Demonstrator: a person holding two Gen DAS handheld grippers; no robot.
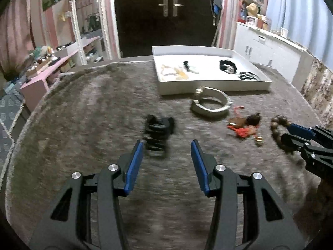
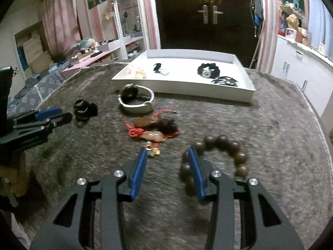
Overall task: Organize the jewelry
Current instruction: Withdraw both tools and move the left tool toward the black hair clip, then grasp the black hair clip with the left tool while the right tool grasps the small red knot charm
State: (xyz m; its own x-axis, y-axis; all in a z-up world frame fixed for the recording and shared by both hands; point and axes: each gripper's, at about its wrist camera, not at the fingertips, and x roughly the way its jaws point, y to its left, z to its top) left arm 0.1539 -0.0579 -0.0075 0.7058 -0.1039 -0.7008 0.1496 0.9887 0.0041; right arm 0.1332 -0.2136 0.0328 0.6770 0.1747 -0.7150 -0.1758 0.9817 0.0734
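A white tray at the far side of the grey table holds several jewelry pieces; it also shows in the right wrist view. My left gripper is open just short of a black coiled piece. My right gripper is open, its right finger inside a brown wooden bead bracelet, which lies on the table. A white watch and a red cord pendant bundle lie between them. The right gripper also shows in the left wrist view beside the bead bracelet.
The table is covered by a grey fuzzy cloth. A pink shelf stands at the left, white cabinets at the right, a dark door behind. The left gripper appears at the left of the right wrist view.
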